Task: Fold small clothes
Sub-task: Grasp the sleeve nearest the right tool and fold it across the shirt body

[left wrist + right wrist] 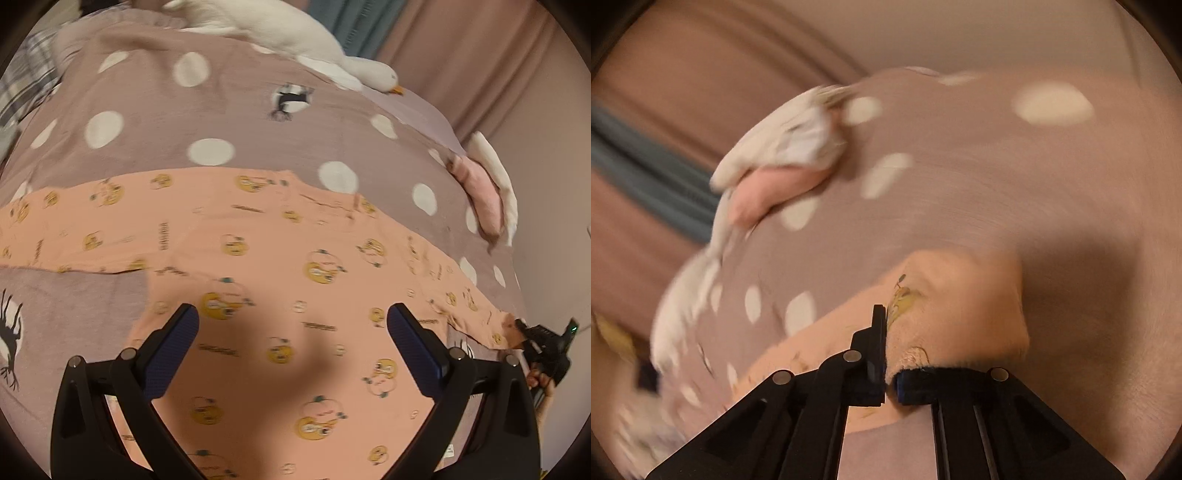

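A peach garment [295, 240] printed with yellow cartoon figures lies spread flat across a mauve polka-dot bedspread [221, 110]. My left gripper [291, 314] hovers over its near part, open, with nothing between its blue pads. At the garment's right corner my right gripper [524, 330] is held by a hand and pinches the cloth. In the blurred right wrist view my right gripper [888, 350] is shut on a bunched fold of the peach garment [960, 302], which drapes over and hides the right finger.
A white goose plush [280, 33] lies at the far edge of the bed. A small pile of pink and white clothes [484, 195] [783, 158] sits near the right edge. Pink curtains [480, 55] hang beyond, and plaid fabric [26, 85] lies at the far left.
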`<act>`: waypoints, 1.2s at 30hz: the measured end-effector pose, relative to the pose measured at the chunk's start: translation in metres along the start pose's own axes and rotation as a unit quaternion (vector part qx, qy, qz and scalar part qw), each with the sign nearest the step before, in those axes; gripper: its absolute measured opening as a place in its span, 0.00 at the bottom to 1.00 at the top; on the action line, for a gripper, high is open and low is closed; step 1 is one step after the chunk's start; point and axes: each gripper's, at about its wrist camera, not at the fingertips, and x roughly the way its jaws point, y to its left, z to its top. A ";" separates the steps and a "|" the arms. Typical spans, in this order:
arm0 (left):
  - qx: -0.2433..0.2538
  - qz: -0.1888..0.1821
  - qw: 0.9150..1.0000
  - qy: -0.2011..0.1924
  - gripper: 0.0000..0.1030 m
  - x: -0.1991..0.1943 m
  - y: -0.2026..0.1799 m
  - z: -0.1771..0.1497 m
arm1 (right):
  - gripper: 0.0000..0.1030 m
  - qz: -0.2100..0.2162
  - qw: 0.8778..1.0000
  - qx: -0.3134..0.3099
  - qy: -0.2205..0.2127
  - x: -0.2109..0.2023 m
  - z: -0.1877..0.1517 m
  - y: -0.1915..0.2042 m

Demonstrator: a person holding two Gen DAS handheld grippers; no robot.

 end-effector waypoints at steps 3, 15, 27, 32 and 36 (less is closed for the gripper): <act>-0.025 0.000 1.000 0.001 0.98 -0.007 0.022 -0.001 | 0.05 -0.005 0.996 -0.088 0.001 -0.012 -0.001 0.066; -0.098 0.019 0.995 -0.005 0.98 -0.043 0.118 -0.011 | 0.05 0.006 0.922 -0.386 0.015 0.016 -0.118 0.331; -0.141 0.025 0.990 0.010 0.98 -0.031 0.169 -0.014 | 0.06 -0.050 0.788 -0.610 0.075 0.092 -0.310 0.389; -0.154 0.025 0.988 0.010 0.98 -0.030 0.177 -0.013 | 0.12 -0.031 0.752 -0.650 0.110 0.098 -0.353 0.396; -0.158 0.028 0.987 0.008 0.99 -0.034 0.181 -0.013 | 0.64 -0.012 0.732 -0.660 0.169 0.098 -0.366 0.402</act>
